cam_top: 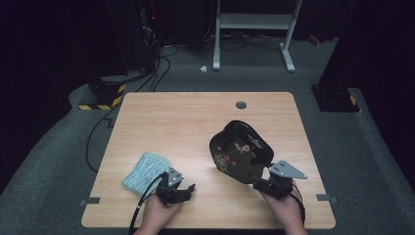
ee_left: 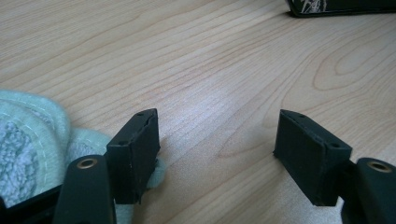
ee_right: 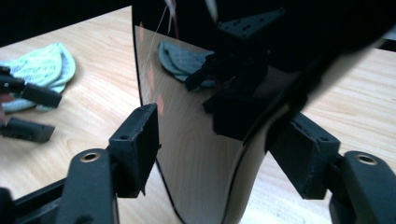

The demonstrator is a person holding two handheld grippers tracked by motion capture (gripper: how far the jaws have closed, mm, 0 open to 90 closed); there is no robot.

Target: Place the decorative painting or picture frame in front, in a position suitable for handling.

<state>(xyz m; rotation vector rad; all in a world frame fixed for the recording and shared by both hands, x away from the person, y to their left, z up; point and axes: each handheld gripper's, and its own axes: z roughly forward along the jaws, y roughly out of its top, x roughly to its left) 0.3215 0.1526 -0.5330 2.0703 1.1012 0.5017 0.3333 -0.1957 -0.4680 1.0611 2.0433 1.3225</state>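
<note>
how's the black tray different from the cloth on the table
The black tray is glossy, rigid and dark with painted decoration; the cloth is soft, pale green-blue and folded. The tray stands tilted, its edge between the right tongs; the cloth lies flat beside the open left tongs, ungripped. The tray looks larger than the cloth. Both are on the wooden table.

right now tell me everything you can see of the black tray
The black tray is glossy, lacquer-like, with rounded corners, a raised rim and a pale floral pattern inside. It stands tilted on the right half of the wooden table, its near edge raised. The right gripper has its fingers on either side of that edge; its shiny underside mirrors the table and the green cloth.
</note>
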